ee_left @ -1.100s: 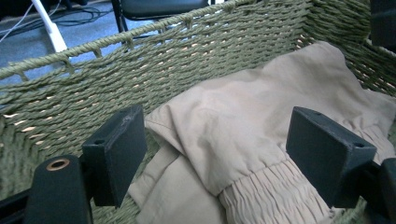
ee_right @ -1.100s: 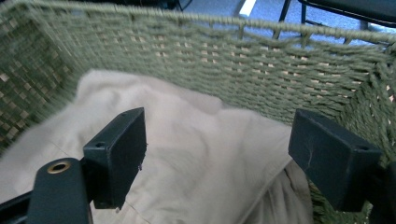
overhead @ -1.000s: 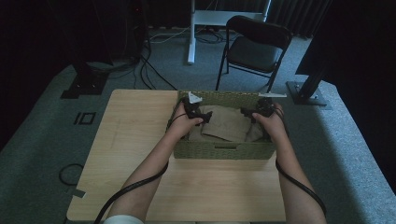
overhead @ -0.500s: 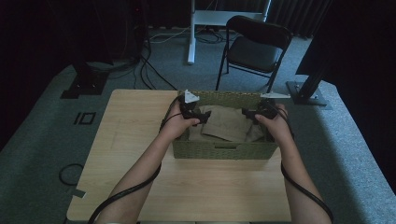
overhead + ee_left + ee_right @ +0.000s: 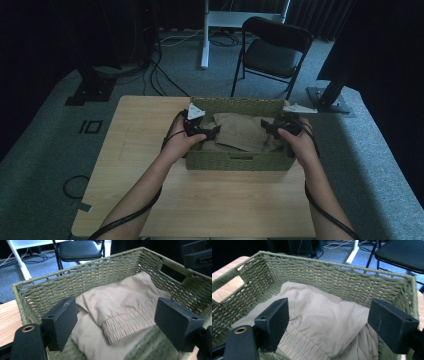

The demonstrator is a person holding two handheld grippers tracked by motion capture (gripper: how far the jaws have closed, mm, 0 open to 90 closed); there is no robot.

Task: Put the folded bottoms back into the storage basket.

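Resting inside a green woven basket (image 5: 235,162) near the table's (image 5: 150,150) twelve o'clock edge, a folded beige garment (image 5: 240,132) lies loosely crumpled. At the basket's nine o'clock rim hovers the left gripper (image 5: 212,132), jaws spread wide, pinching nothing. At three o'clock hovers the right gripper (image 5: 265,128), jaws likewise spread above the cloth.

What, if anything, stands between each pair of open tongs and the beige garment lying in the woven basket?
Nothing visible does. The left tongs and right tongs both hang open over the beige garment, already inside the rim of the woven basket, with no lid or other item covering the cloth.
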